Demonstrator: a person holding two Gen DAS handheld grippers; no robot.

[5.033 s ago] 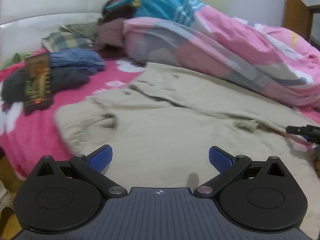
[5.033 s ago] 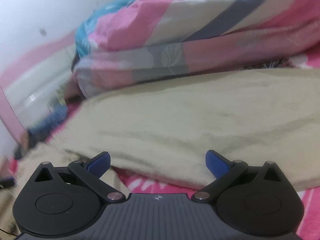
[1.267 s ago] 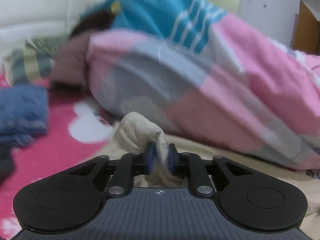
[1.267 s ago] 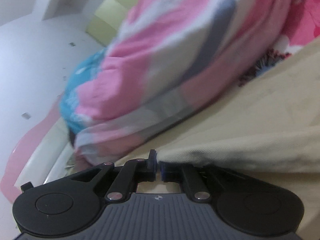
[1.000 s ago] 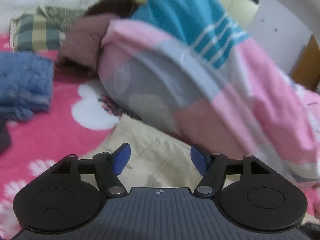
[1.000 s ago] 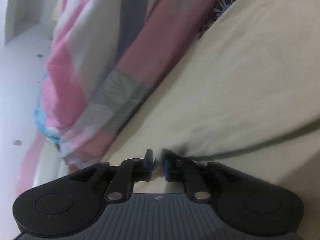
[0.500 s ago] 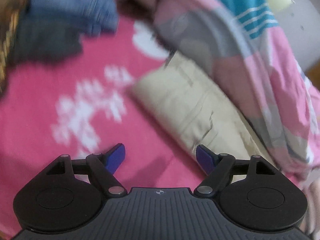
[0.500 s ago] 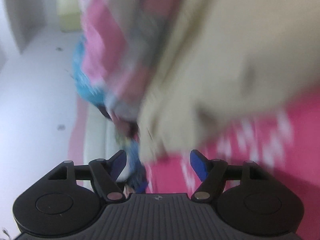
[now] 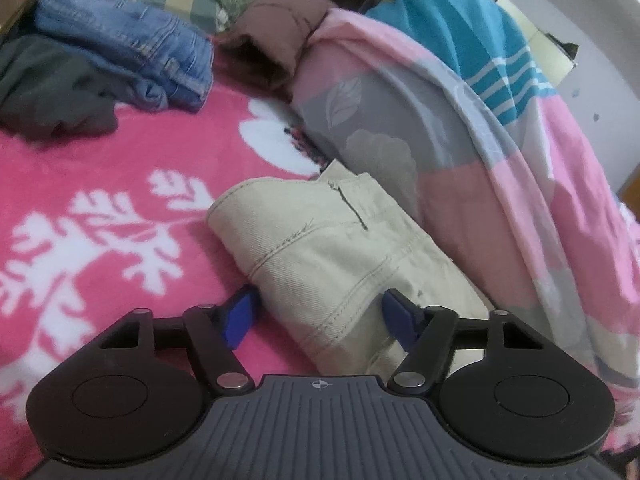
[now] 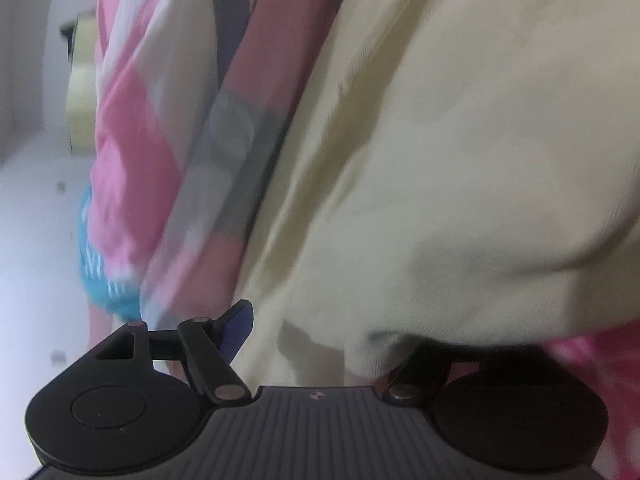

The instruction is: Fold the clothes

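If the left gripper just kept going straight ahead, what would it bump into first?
Most likely the beige trousers: the open left gripper already straddles their folded edge. Behind them lies the pink patchwork quilt.

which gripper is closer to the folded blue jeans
Left. The left gripper straddles the beige trousers, with the blue jeans ahead to its left. The right gripper's view shows only beige cloth and quilt, no jeans.
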